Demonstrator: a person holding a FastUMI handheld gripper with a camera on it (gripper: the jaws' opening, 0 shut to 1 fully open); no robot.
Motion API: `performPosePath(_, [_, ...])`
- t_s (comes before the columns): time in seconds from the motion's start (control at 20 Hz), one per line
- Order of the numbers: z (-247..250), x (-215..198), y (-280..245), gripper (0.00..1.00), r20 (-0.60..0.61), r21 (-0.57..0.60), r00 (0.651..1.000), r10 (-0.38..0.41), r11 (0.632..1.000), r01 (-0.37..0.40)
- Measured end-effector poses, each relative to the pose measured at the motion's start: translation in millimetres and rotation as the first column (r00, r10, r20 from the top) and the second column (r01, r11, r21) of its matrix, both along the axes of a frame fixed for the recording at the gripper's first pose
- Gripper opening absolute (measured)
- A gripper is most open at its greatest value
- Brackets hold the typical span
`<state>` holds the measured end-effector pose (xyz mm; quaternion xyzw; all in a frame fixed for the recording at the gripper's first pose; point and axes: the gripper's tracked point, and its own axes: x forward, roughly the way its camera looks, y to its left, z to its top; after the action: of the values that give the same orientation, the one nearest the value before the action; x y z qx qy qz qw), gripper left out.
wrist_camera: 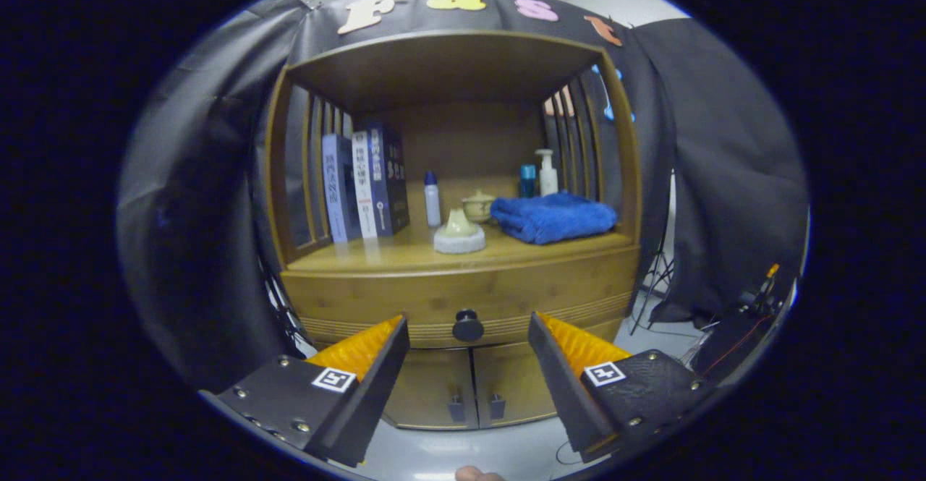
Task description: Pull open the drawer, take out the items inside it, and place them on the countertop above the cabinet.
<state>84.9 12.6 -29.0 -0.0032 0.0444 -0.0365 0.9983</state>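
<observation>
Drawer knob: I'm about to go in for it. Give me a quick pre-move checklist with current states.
1. Drawer shut, not yet pulled: ok.
2. Knob in plain sight, nothing in front of it: ok.
3. Gripper open, jaws wide apart, gap wider than the knob: ok.
4. Knob centred between the jaws, just beyond them: ok.
5. Jaws touching the knob: not ok, a gap remains.
6. Free spot on the countertop for the items: ok, bare wood in front of the books; towel takes the other end.
</observation>
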Motion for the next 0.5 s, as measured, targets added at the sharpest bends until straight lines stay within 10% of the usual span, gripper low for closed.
performPosePath(0.5, [136.1,-120.0,-9.0,0.99,0.089,-0.070,0.989,0.116,0.991,-0.110])
